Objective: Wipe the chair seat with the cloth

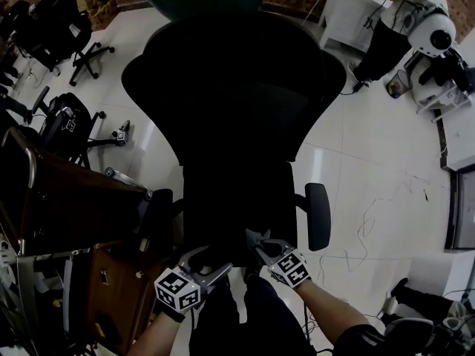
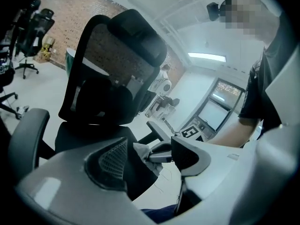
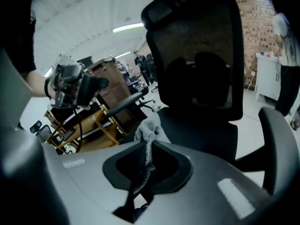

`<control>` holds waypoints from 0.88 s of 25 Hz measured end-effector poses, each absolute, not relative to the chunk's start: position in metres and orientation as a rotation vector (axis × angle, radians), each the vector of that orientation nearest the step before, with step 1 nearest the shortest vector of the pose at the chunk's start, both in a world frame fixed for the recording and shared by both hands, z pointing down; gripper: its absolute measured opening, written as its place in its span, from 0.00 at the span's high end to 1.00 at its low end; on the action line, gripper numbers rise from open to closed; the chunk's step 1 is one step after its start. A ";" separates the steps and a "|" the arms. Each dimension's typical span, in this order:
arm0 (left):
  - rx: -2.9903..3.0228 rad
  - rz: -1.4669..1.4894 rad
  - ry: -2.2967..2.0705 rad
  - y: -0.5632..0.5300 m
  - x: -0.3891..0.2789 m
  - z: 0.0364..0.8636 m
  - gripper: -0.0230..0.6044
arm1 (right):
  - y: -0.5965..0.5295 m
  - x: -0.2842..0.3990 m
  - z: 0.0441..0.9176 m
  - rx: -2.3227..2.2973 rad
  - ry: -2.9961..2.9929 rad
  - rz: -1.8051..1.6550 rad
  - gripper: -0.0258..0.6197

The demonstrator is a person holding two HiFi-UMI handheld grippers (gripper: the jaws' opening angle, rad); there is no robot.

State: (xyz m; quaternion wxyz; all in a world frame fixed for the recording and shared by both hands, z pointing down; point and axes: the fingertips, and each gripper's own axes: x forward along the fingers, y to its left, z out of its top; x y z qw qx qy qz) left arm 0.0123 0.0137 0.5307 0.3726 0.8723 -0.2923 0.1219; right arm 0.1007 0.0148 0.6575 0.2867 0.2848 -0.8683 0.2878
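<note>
A black office chair stands before me, its seat just beyond both grippers and its tall mesh back behind it. My right gripper is shut on a grey cloth, held at the seat's near edge. In the right gripper view the cloth bunches up out of the shut gripper, with the seat just past it. My left gripper hangs open and empty to the left. In the left gripper view, the open left gripper frames the cloth and the seat.
The chair's right armrest juts out beside my right gripper. Brown wooden furniture crowds the left. More office chairs stand at far left. A person stands by a white cabinet at top right. Cables lie on the white floor.
</note>
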 end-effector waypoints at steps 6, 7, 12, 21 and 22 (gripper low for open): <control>2.272 0.299 -0.808 0.036 0.012 0.466 0.46 | 0.024 0.076 0.541 0.684 -2.529 0.734 0.91; 2.278 0.293 -0.814 0.042 0.011 0.457 0.46 | 0.026 0.076 0.525 0.691 -2.552 0.744 0.91; 2.357 0.255 -0.798 0.070 0.008 0.414 0.46 | 0.037 0.080 0.445 0.768 -2.678 0.664 0.91; 2.508 0.159 -0.765 0.161 -0.032 0.362 0.46 | 0.119 0.062 0.347 1.024 -2.787 0.597 0.90; 2.526 0.150 -0.756 0.175 -0.036 0.355 0.46 | 0.132 0.059 0.337 1.059 -2.798 0.597 0.90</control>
